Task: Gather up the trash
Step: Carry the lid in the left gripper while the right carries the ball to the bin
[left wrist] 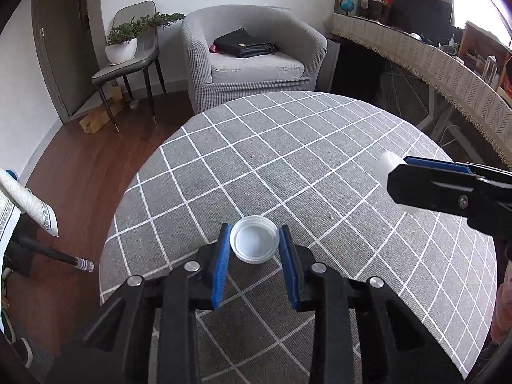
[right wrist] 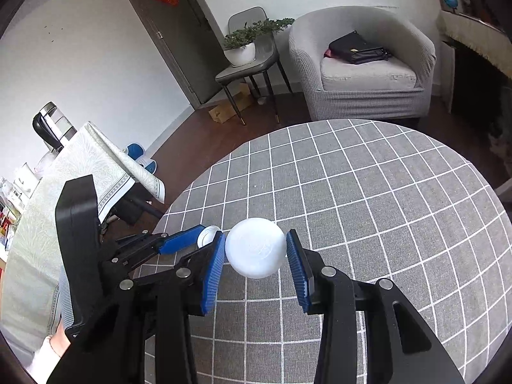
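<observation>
A white screw cap [left wrist: 254, 239], open side up, sits between the blue pads of my left gripper [left wrist: 255, 235]; the pads touch its sides, just above the grey checked tablecloth [left wrist: 304, 160]. My right gripper [right wrist: 255, 249] is shut on a white plastic bottle [right wrist: 255, 247], seen end-on and held above the cloth. In the left wrist view the bottle [left wrist: 387, 168] sticks out of the right gripper [left wrist: 396, 185] at the right. In the right wrist view the left gripper [right wrist: 204, 235] and the cap [right wrist: 206, 236] lie just left of the bottle.
A grey armchair [left wrist: 252, 54] with a black bag [left wrist: 243, 43] stands beyond the round table. A grey chair [left wrist: 128, 64] carries a potted plant [left wrist: 123, 44]. A cloth-covered bench [left wrist: 432, 60] runs along the right. A cloth-covered side table [right wrist: 73, 172] stands at the left.
</observation>
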